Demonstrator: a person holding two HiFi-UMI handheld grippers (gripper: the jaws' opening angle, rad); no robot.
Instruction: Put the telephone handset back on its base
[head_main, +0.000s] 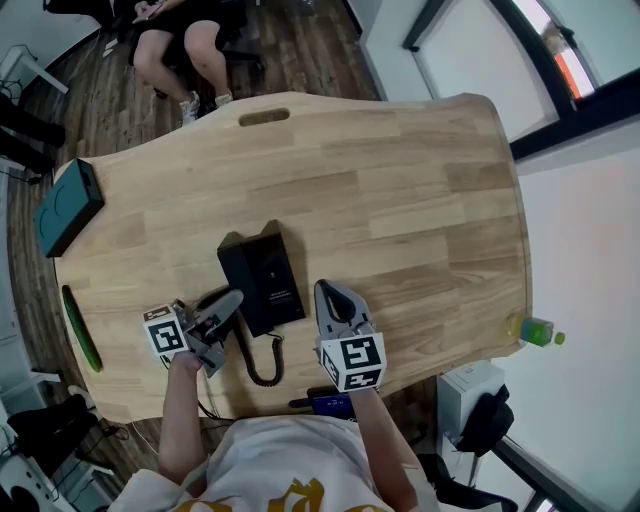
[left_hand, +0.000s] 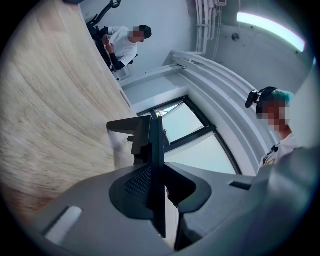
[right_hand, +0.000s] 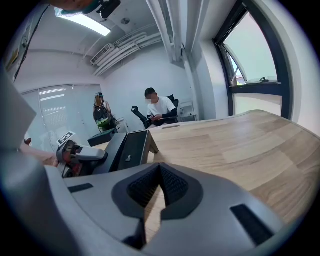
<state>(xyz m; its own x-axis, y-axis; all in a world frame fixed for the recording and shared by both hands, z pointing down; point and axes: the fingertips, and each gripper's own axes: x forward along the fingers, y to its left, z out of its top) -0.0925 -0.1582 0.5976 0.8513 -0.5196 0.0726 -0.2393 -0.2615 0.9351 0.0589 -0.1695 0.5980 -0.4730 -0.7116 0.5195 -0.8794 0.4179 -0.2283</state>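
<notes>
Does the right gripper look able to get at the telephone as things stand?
Probably yes: the right gripper sits just beside the telephone, only bare table between them. Its jaws are together, so they'd need opening first.

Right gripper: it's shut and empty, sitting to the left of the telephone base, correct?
Not quite. The right gripper is shut and empty, but it sits to the right of the telephone base, not the left. The head view shows this.

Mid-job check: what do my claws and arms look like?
The left claw and right claw are grey plastic with tapered jaws and black ribbed pads. Each carries a white cube with black square markers. White shirt with yellow print; forearms bare.
</notes>
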